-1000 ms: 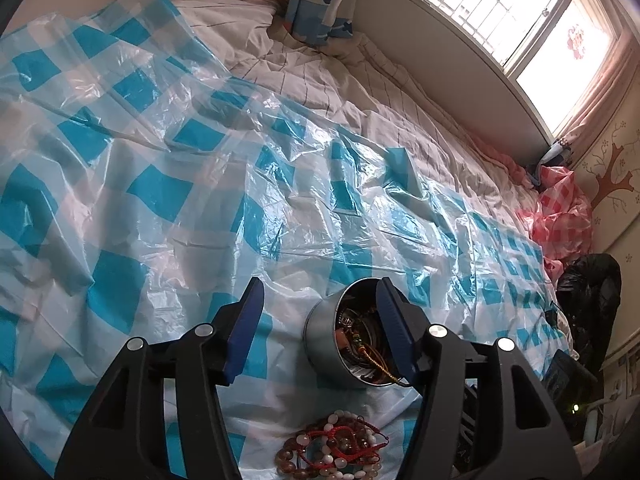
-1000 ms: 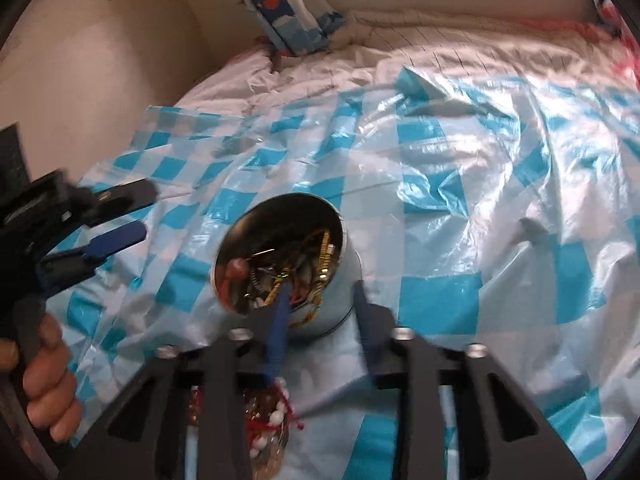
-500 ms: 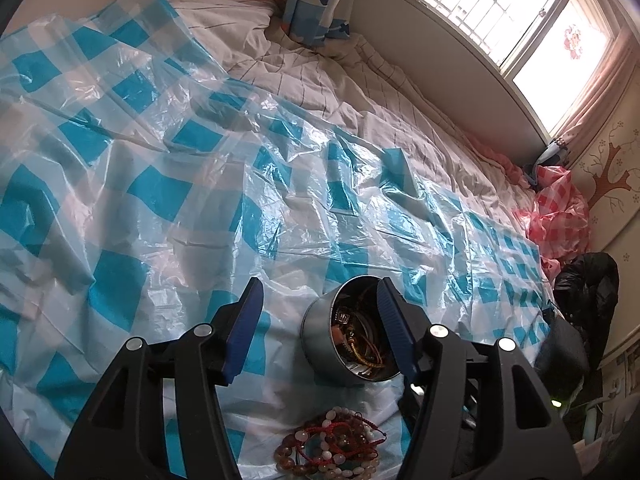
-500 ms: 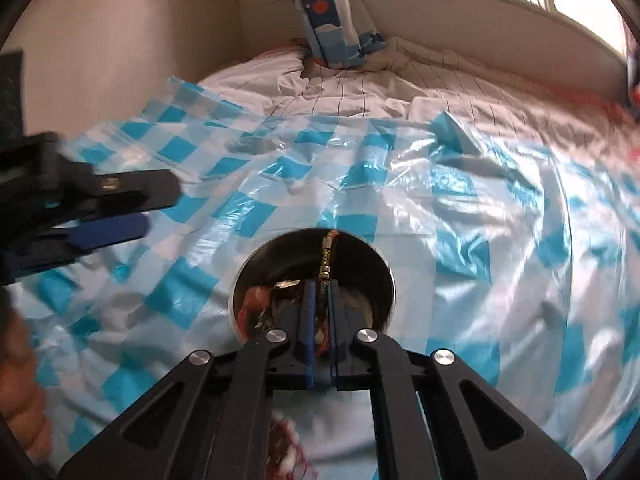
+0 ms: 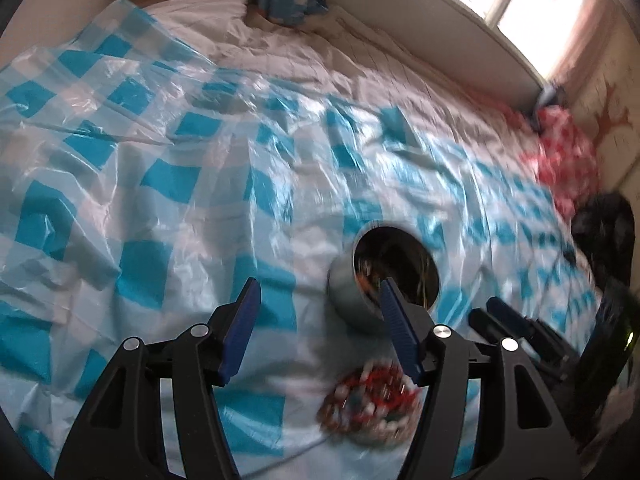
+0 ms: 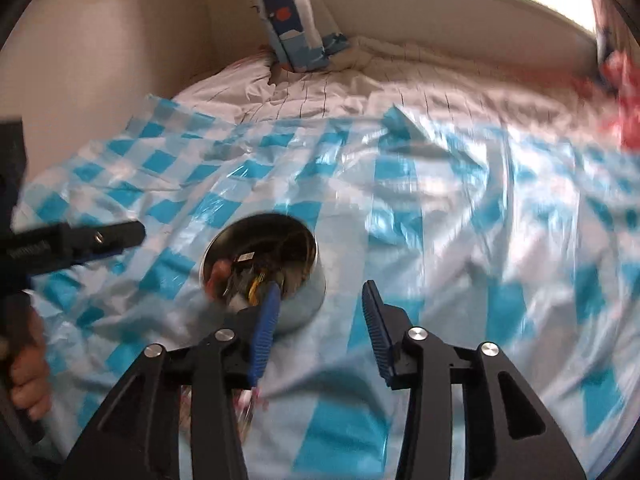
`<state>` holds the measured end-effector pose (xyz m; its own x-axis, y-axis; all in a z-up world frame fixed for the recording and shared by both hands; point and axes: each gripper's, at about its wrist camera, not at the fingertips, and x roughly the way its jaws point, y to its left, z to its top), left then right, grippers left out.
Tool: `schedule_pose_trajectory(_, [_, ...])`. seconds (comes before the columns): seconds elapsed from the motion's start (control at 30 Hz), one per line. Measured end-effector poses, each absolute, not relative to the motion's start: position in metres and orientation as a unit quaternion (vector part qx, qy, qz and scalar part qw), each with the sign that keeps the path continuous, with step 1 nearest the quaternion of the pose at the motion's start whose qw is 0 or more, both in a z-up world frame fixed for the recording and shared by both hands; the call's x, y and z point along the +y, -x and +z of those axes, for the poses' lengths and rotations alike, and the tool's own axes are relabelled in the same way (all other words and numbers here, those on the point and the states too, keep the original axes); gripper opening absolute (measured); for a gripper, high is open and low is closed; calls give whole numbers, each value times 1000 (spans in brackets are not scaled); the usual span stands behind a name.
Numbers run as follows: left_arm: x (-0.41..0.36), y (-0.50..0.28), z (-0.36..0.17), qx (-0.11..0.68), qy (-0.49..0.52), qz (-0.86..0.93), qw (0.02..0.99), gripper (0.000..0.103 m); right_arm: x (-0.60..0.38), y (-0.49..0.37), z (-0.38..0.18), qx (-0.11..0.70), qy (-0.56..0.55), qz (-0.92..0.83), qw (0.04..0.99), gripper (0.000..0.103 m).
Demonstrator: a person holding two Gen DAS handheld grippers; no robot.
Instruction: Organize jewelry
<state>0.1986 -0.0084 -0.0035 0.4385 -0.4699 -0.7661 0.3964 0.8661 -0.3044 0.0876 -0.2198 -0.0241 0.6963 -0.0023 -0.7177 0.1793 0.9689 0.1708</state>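
A round metal tin full of tangled jewelry stands on the checked plastic sheet. A blurred pile of red and white bead bracelets lies just in front of it. My left gripper hovers to the tin's left with its jaws opening a little and nothing between them; its right finger overlaps the tin's rim. My right gripper is just right of the tin's mouth, jaws opening and empty, only the tin's wall and the sheet behind the gap. Each gripper shows in the other's view, the left gripper and the right gripper.
The blue-and-white sheet covers a bed with a white quilt. A blue cushion leans at the far wall under a window. Red checked cloth and a dark bag lie at the right. A hand holds the left gripper.
Half a second ago my right gripper was shut on a gold chain over the tin; now its jaws stand apart, drawn back to the right, without the chain. The left gripper rolled slightly.
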Motion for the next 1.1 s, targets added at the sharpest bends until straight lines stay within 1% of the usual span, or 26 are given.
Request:
schedule_pose_trajectory(0.17, [-13, -171, -18, 486, 5, -290, 825, 58, -233, -60, -38, 404, -202, -20, 892, 46])
schedule_pose_trajectory(0.23, [-18, -162, -23, 490, 1, -304, 817, 58, -232, -59, -38, 398, -209, -20, 893, 48])
schedule_pose_trajectory(0.27, [-23, -157, -25, 492, -8, -310, 814, 58, -231, -57, -37, 394, -208, -19, 895, 53])
schedule_pose_trajectory(0.3, [-28, -153, -28, 490, -22, -309, 815, 58, -230, -58, -37, 392, -207, -19, 896, 55])
schedule_pose_trajectory(0.57, [-56, -147, -41, 481, -70, -310, 817, 58, -234, -62, -44, 392, -227, -9, 891, 56])
schedule_pose_trajectory(0.6, [-59, -147, -42, 480, -76, -311, 817, 56, -235, -62, -45, 392, -230, -9, 891, 56])
schedule_pose_trajectory(0.63, [-61, -147, -43, 478, -79, -312, 817, 46, -236, -63, -45, 392, -234, -9, 890, 57])
schedule_pose_trajectory(0.67, [-63, -147, -44, 480, -84, -315, 815, 38, -237, -64, -46, 392, -236, -8, 889, 57])
schedule_pose_trajectory(0.73, [-66, -147, -47, 488, -92, -320, 807, 5, -238, -65, -46, 392, -240, -7, 888, 60])
schedule_pose_trajectory(0.77, [-67, -147, -49, 494, -98, -322, 802, 0, -239, -66, -46, 391, -241, -7, 888, 61])
schedule_pose_trajectory(0.83, [-65, -146, -48, 496, -93, -328, 798, 0, -239, -66, -46, 390, -242, -7, 888, 62])
schedule_pose_trajectory(1.0, [-50, -151, -31, 487, -35, -357, 796, 0, -244, -67, -47, 388, -253, -7, 886, 62])
schedule_pose_trajectory(1.1, [-45, -156, -32, 490, -28, -348, 799, 1, -245, -67, -48, 389, -259, -7, 884, 62])
